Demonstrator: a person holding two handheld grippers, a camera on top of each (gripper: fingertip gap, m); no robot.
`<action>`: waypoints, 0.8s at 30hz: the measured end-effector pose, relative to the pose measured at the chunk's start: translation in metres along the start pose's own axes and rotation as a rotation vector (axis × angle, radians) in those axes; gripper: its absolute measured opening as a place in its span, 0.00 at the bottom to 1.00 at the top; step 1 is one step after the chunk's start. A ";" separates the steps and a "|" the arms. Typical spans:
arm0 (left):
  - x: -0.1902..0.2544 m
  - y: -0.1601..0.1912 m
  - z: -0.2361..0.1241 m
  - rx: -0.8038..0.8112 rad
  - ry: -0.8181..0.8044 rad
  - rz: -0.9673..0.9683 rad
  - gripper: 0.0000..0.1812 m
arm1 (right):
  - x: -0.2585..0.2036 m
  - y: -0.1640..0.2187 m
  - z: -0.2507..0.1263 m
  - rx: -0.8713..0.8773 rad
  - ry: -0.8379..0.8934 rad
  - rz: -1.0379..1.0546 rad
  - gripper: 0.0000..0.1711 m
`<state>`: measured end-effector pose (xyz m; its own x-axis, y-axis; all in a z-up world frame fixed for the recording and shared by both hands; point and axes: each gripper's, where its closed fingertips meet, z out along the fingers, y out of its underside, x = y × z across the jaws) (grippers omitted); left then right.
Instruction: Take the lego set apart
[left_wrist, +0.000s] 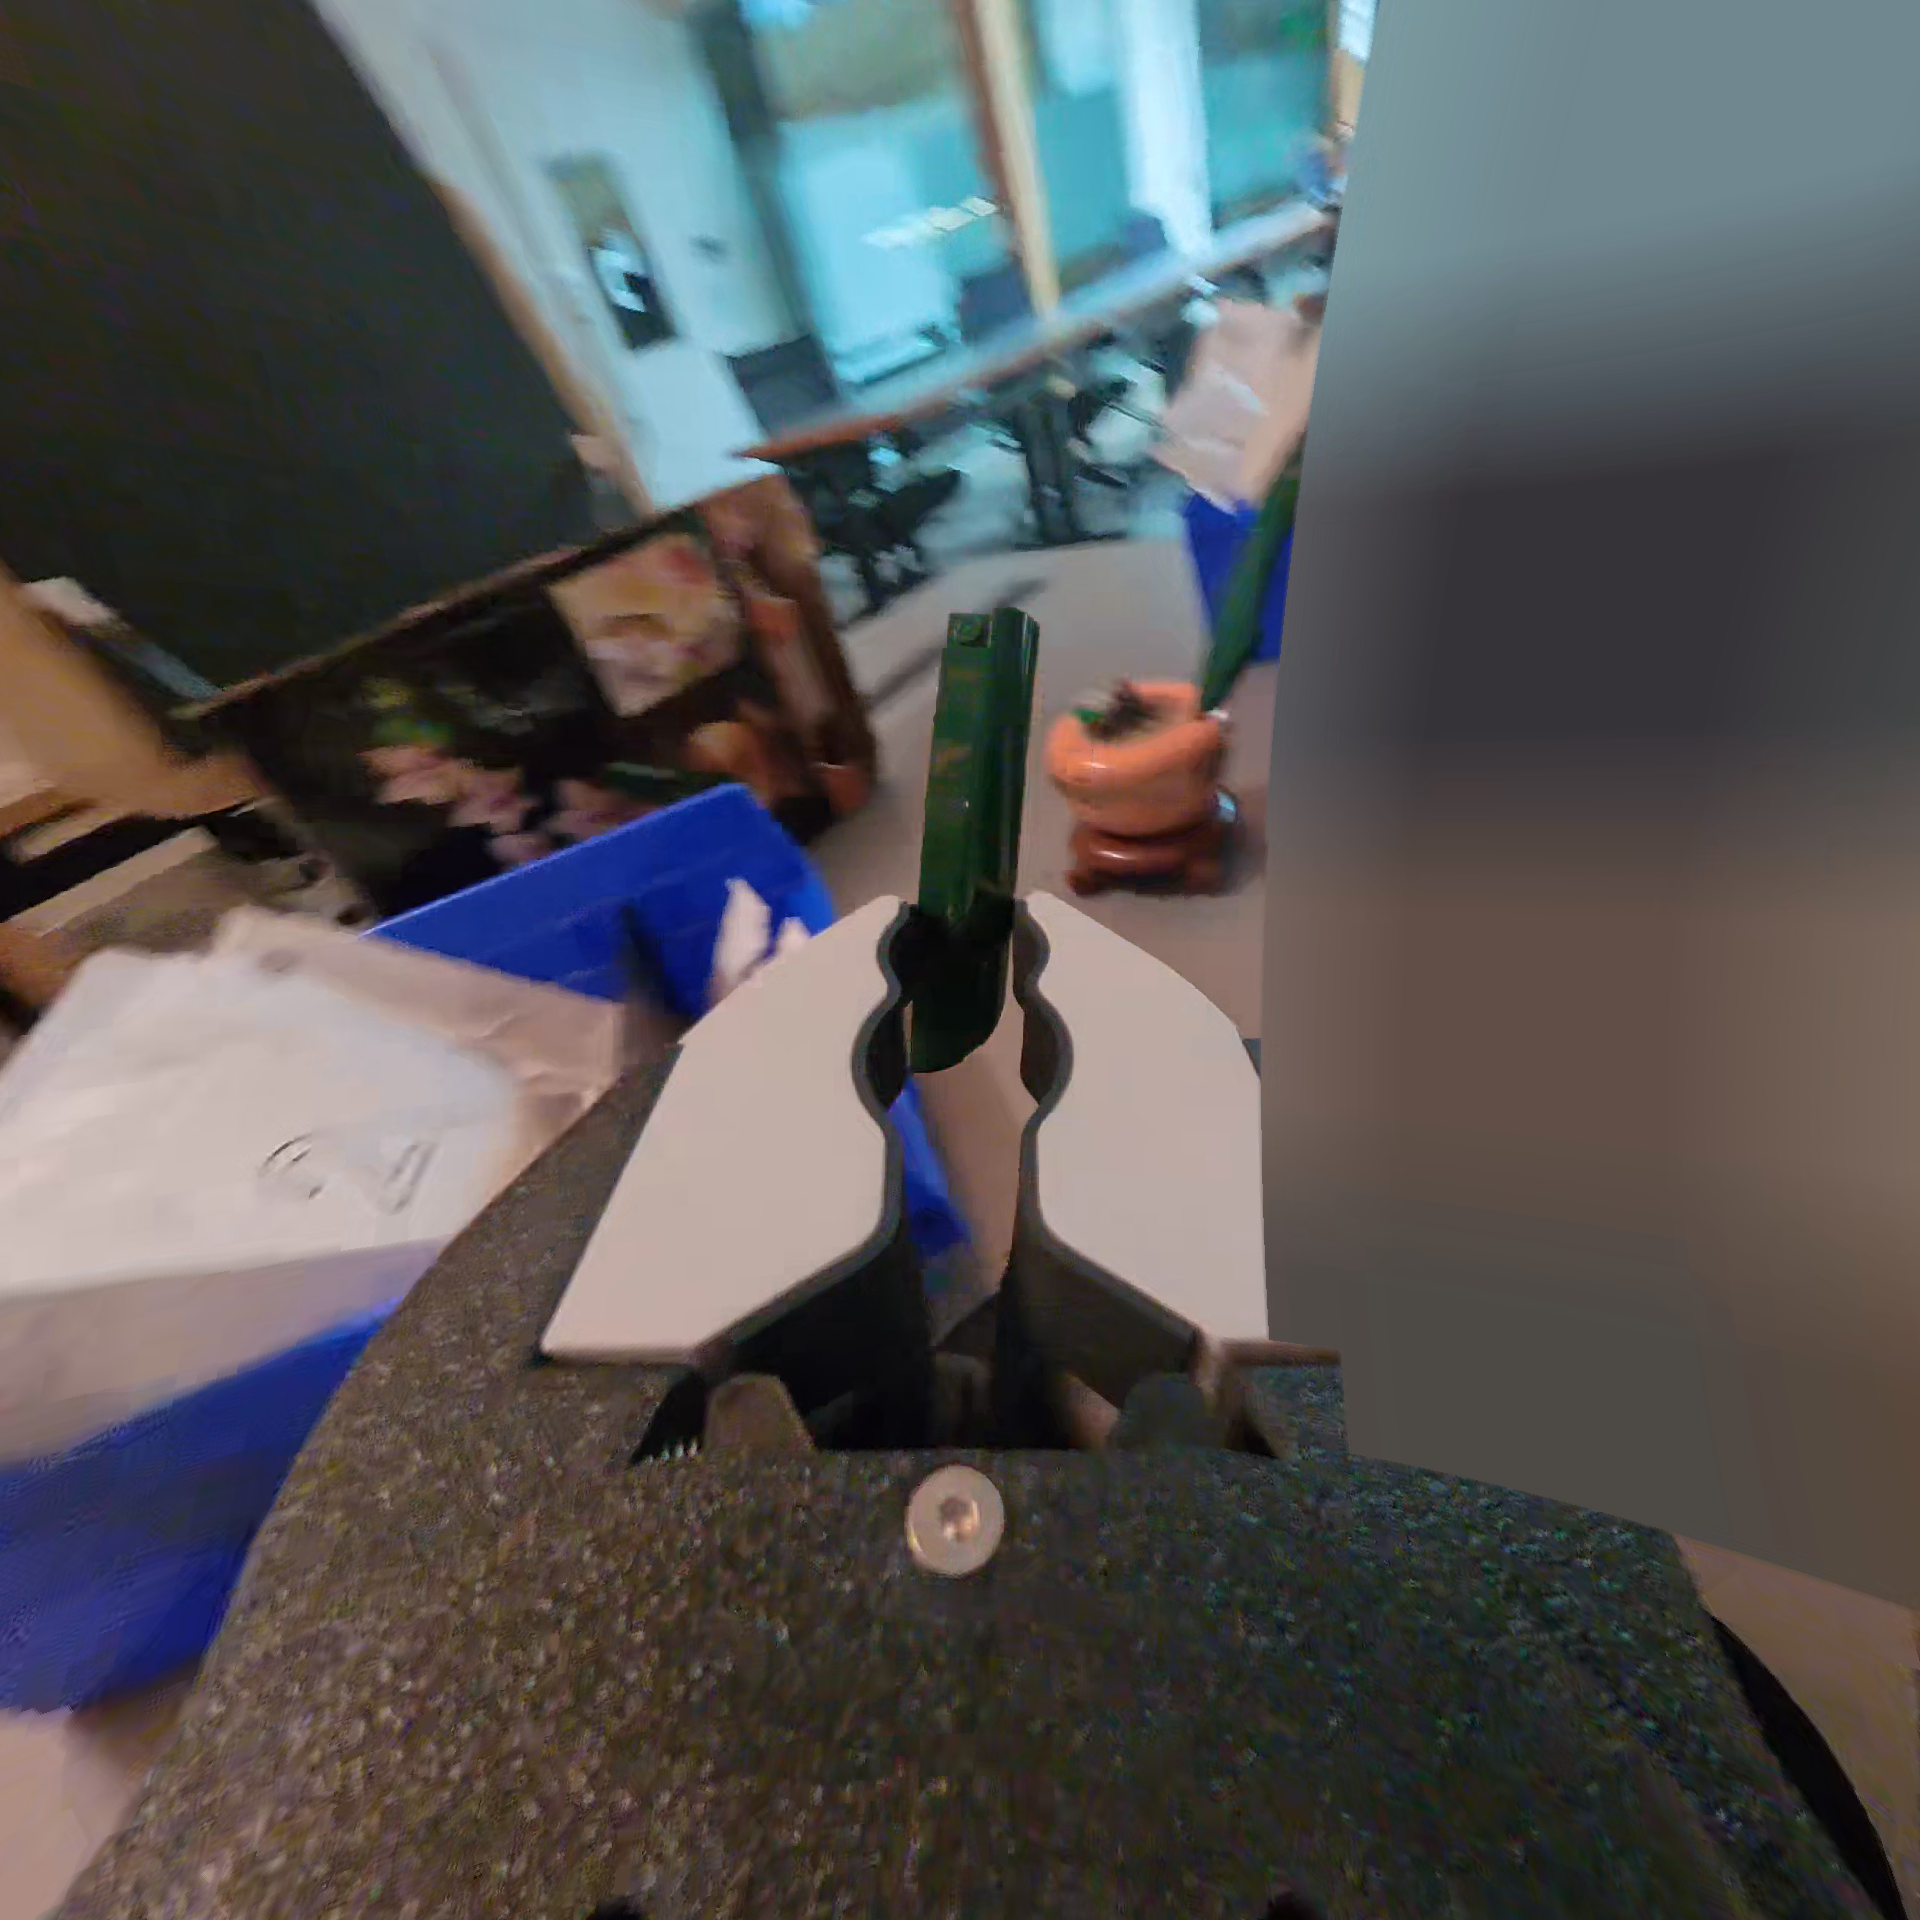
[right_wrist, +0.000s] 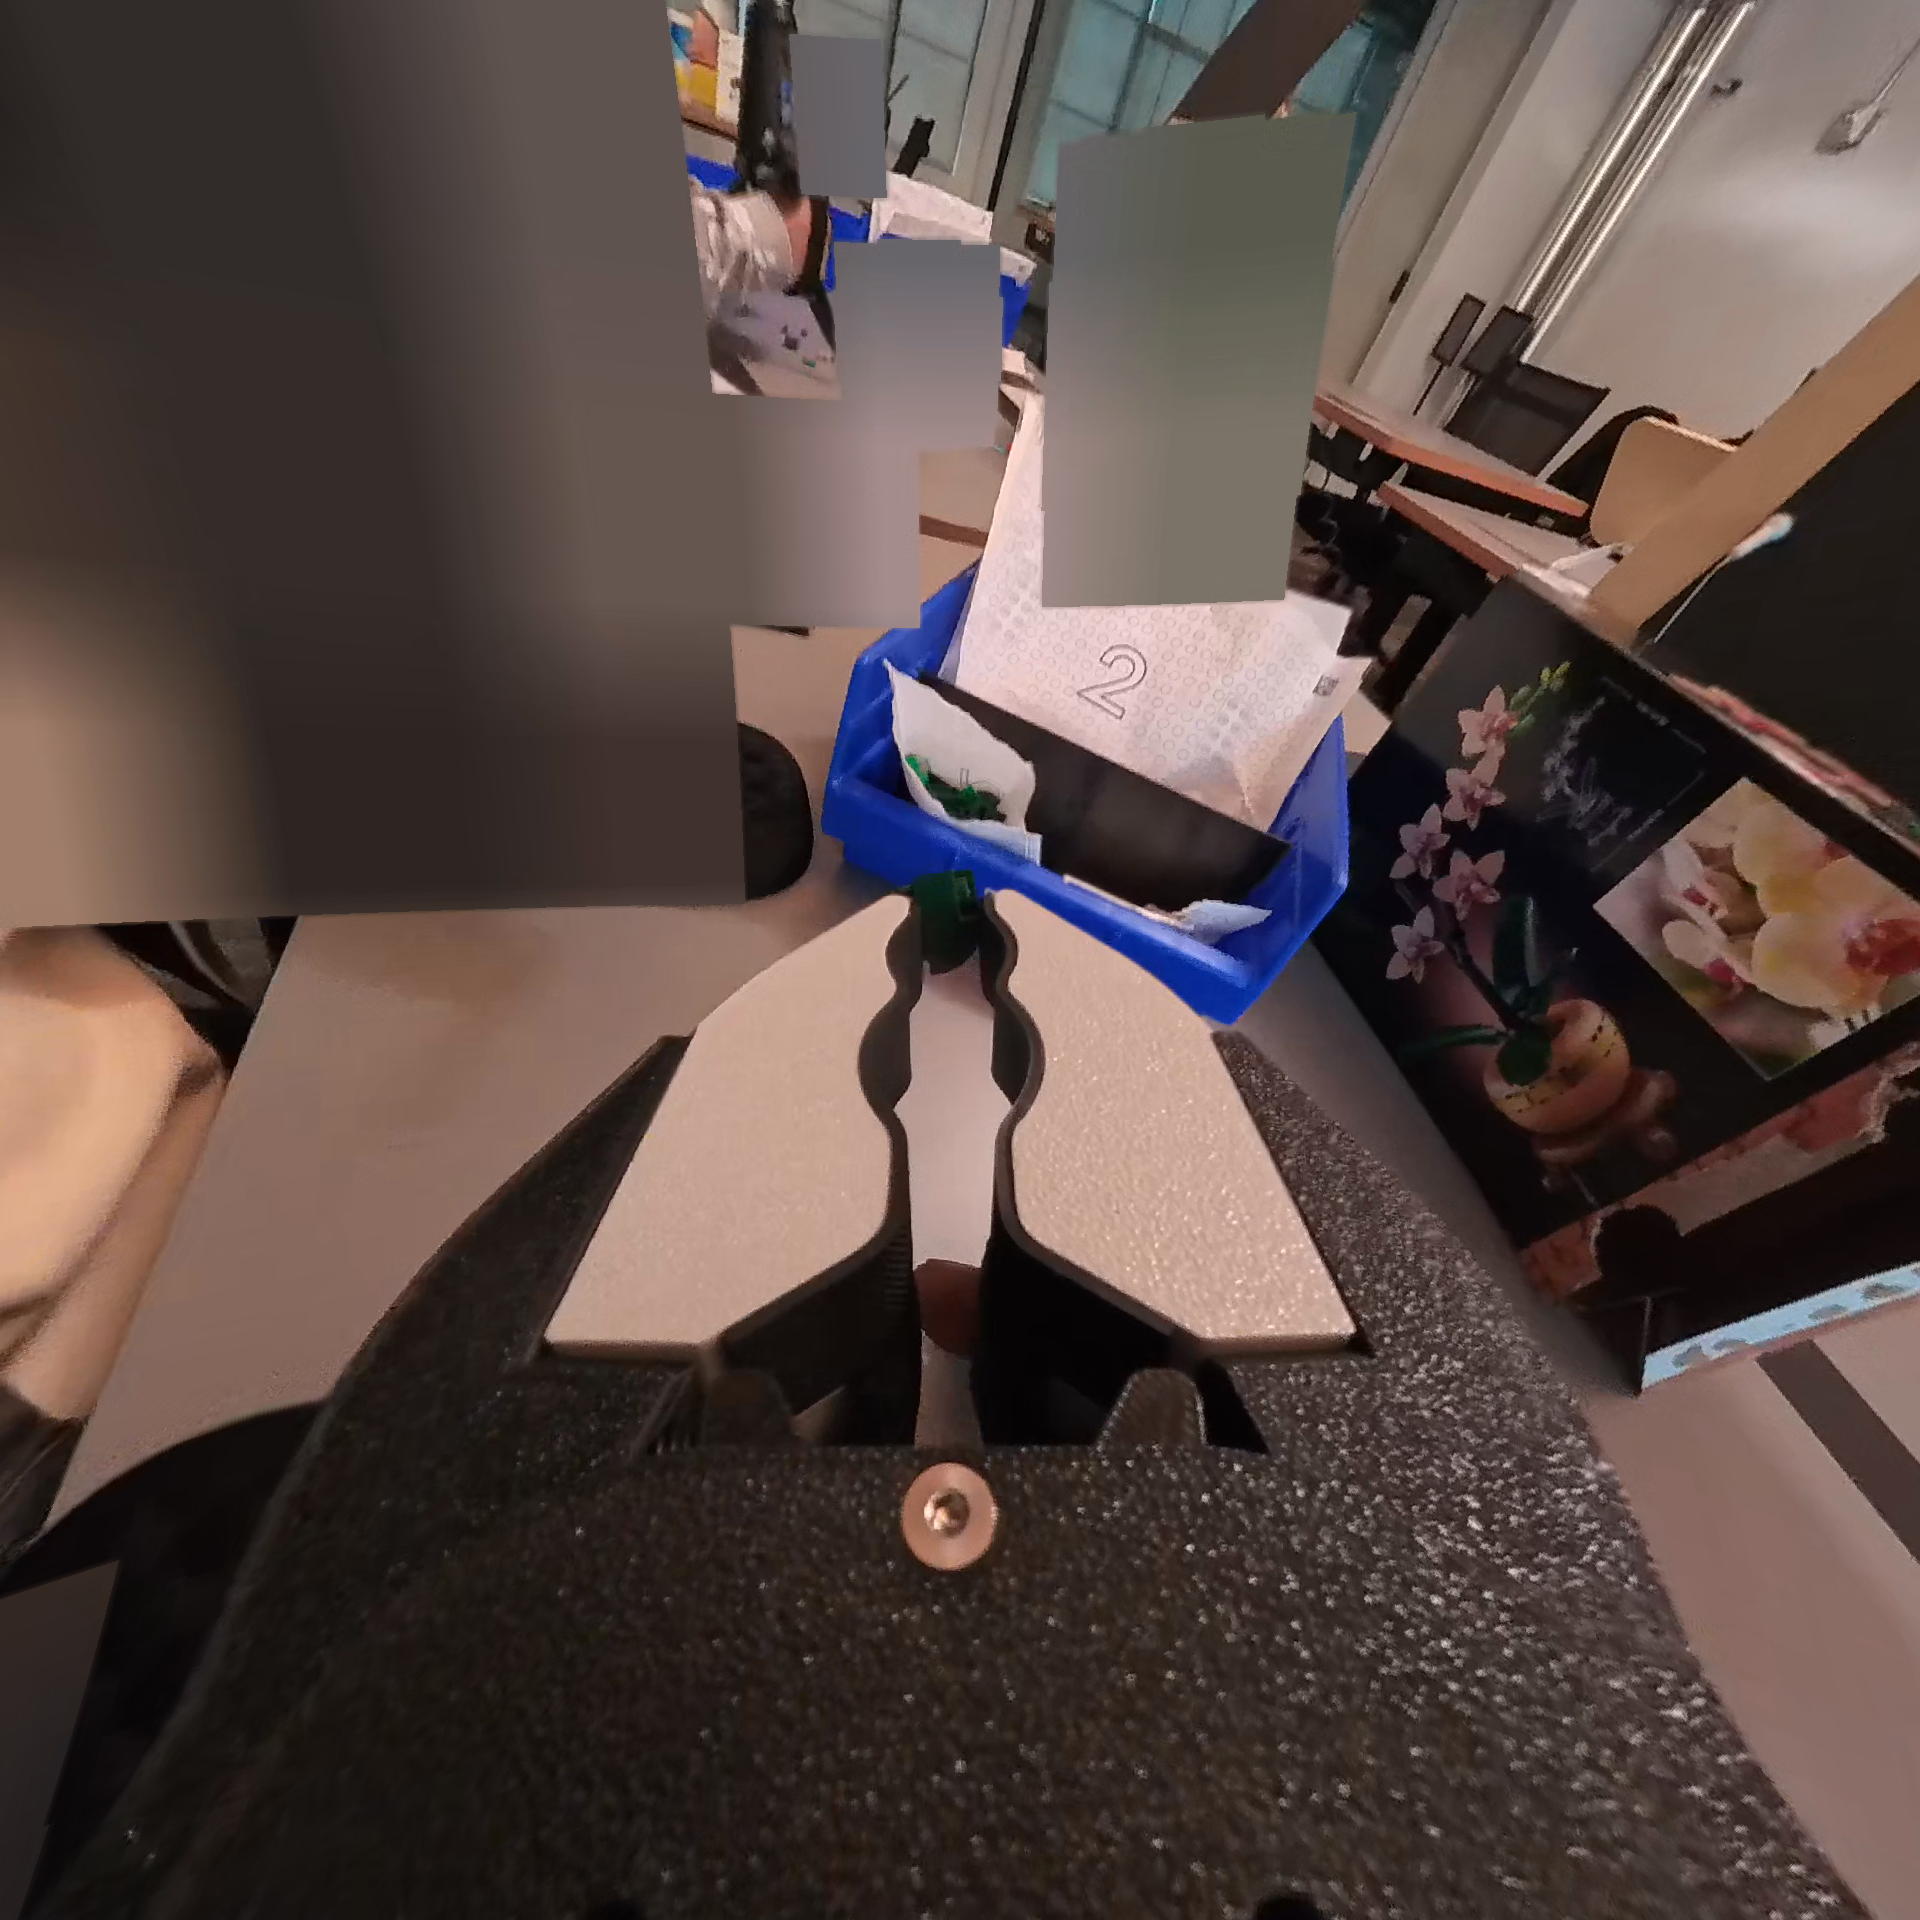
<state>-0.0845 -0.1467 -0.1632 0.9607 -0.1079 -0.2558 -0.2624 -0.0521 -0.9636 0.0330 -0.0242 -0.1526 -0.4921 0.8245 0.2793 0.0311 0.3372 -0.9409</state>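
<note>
Left claw (left_wrist: 961, 935) is pinching tight at its tips — the two grey fingers (left_wrist: 748, 1122) are clamping a long dark green piece (left_wrist: 971, 821) that is standing up and out past the fingertips, with the lower gap between the fingers staying narrow. Right claw (right_wrist: 948, 920) is doing the same at its very tips, nipping a small green piece (right_wrist: 943, 914) — its grey fingers (right_wrist: 1143, 1143) are sitting nearly parallel with a slim gap running back toward the black body, the whole claw angling slightly downward over the bench (right_wrist: 436, 1091).

Each gripper (left_wrist: 961, 940) (right_wrist: 948, 920) has pale grey scalloped fingers on a speckled black body with one silver screw.
</note>
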 end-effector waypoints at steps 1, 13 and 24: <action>-0.012 -0.001 -0.007 0.021 -0.058 -0.034 0.09 | 0.001 -0.004 0.000 0.019 0.000 0.007 0.06; -0.065 -0.001 -0.038 0.092 -0.284 -0.134 0.09 | 0.040 0.011 -0.095 -0.124 0.406 0.150 0.05; -0.066 0.001 -0.016 0.077 -0.293 -0.120 0.10 | 0.211 0.012 -0.233 -0.811 0.584 0.101 0.05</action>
<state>-0.1500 -0.1552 -0.1464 0.9725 0.1852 -0.1409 -0.1488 0.0296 -0.9884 0.1323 0.2599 -0.0600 0.0424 0.8868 0.4601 0.7394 0.2819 -0.6114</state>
